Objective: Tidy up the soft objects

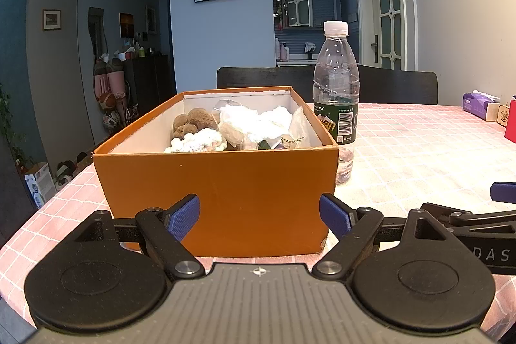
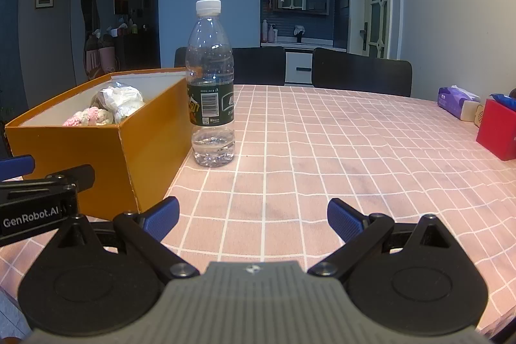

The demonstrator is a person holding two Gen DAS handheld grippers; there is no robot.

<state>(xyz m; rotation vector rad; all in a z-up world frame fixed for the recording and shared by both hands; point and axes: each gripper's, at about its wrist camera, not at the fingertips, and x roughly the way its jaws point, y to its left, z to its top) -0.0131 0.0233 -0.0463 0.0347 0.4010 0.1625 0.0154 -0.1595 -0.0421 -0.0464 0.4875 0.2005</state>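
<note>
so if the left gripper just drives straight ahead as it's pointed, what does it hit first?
Most likely the near wall of the orange box: it fills the gap ahead of the open left gripper. The water bottle stands off to the right of that line.

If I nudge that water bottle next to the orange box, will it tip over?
Probably, yes. The water bottle is tall and narrow, and looks nearly empty, with water only at its base, so it is likely light. Its clear plastic may feel slick and dent under a claw squeeze.

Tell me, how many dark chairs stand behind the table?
2. One chair stands behind the water bottle, near the orange box; the other chair stands to its right, at the table's far edge. Others may be hidden outside the views.
</note>
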